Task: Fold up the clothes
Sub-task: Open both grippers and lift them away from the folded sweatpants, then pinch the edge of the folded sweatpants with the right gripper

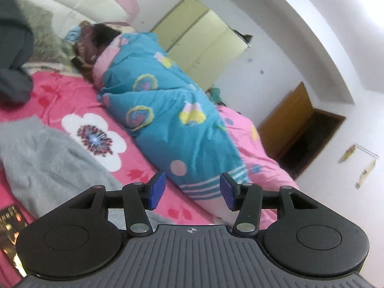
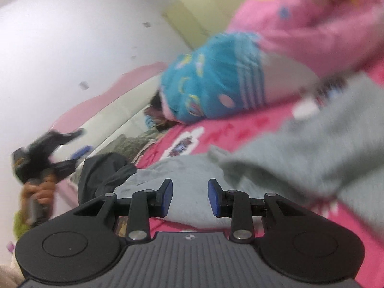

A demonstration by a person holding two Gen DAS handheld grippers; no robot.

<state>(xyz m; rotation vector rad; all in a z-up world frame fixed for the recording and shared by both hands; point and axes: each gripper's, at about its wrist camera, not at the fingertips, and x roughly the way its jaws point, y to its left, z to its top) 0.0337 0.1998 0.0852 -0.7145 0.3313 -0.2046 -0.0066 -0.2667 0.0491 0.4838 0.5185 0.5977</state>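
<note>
Both grippers hang above the bed [image 1: 60,96] with nothing held. The left gripper [image 1: 193,190] has its jaws apart — only the pink floral sheet and a blue quilt [image 1: 168,110] wrapped around a lying person show between them. The right gripper [image 2: 190,198] also has its jaws apart and empty, just over the grey fleece garment [image 2: 192,175], which lies spread on the sheet, partly rumpled. A dark garment [image 2: 103,170] sits beside it toward the headboard — touching its edge. The right view is blurred.
</note>
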